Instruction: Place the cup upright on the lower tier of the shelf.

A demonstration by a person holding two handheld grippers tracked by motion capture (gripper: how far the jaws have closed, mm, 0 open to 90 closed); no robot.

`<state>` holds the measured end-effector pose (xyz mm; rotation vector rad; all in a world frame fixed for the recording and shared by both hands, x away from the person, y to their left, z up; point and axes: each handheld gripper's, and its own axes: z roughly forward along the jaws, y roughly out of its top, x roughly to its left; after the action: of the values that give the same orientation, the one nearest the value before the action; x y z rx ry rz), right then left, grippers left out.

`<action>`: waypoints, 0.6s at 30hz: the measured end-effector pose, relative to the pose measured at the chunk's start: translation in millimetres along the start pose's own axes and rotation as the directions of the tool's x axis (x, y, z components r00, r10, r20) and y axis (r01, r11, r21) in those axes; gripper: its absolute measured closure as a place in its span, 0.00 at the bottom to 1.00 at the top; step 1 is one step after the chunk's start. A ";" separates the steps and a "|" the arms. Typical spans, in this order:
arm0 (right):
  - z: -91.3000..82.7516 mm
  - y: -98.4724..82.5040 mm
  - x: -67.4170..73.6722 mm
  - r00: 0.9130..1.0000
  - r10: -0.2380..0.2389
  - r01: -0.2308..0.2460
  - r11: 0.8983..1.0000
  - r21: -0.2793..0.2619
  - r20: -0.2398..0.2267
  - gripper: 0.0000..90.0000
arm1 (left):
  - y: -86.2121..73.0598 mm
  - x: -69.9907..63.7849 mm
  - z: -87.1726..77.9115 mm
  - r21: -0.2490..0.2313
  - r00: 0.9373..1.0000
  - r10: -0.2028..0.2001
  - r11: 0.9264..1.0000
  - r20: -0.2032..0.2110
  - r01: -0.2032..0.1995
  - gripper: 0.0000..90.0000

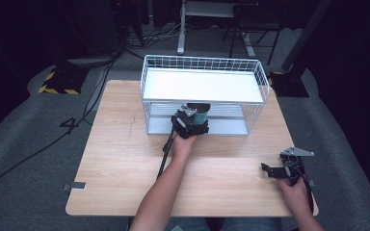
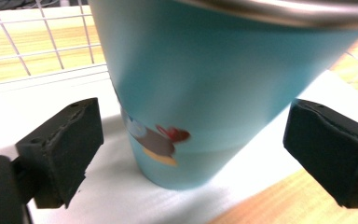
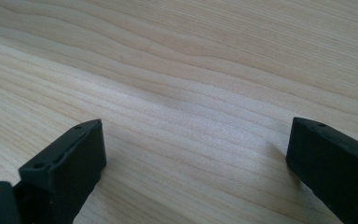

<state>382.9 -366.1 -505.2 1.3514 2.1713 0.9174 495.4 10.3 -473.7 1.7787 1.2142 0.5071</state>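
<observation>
1 teal cup (image 2: 200,93) | 1 wire rack (image 1: 202,65) | 2 grippers: left (image 2: 193,154), right (image 3: 196,172)

left forearm: bare, stretched forward up the middle of the high view | left black two-jaw gripper (image 1: 191,122): pointing away from the person, jaws parted, pads (image 2: 60,154) gripping nothing | right black two-jaw gripper (image 1: 275,171): held low at the near right, pointing left, jaws wide apart, nothing between them

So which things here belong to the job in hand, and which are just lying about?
In the job:
- blue cup
- wire rack, cup on its lower shelf
- left gripper, jaws apart around the cup

Lying about:
- right gripper, open over the table
- floor cables
</observation>
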 end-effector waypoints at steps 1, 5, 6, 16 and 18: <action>0.0 0.0 0.0 1.000 0.000 0.000 1.000 0.000 0.000 0.06 | -0.4 -0.6 -1.7 0.001 1.000 0.001 1.000 0.006 -0.001 0.05; 0.1 0.1 0.0 1.000 0.000 0.000 1.000 0.000 -0.001 0.06 | -2.0 -3.6 -12.2 -0.007 1.000 0.012 1.000 0.017 -0.012 0.03; 0.2 0.2 0.0 1.000 -0.001 0.001 1.000 0.000 -0.001 0.06 | -2.3 -4.1 -14.8 -0.005 1.000 0.013 1.000 0.018 -0.013 0.03; 0.4 0.3 0.0 1.000 -0.001 0.001 1.000 -0.001 -0.002 0.06 | -4.9 -2.5 -50.1 0.008 0.999 0.025 1.000 0.029 -0.026 0.03; 0.4 0.3 0.1 1.000 -0.001 0.001 1.000 0.000 -0.002 0.06 | -5.2 -2.0 -53.2 0.005 0.999 0.029 1.000 0.028 -0.029 0.03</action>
<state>383.3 -365.8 -505.2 1.3497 2.1727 0.9190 452.8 32.7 -450.4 1.8041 1.1735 0.4949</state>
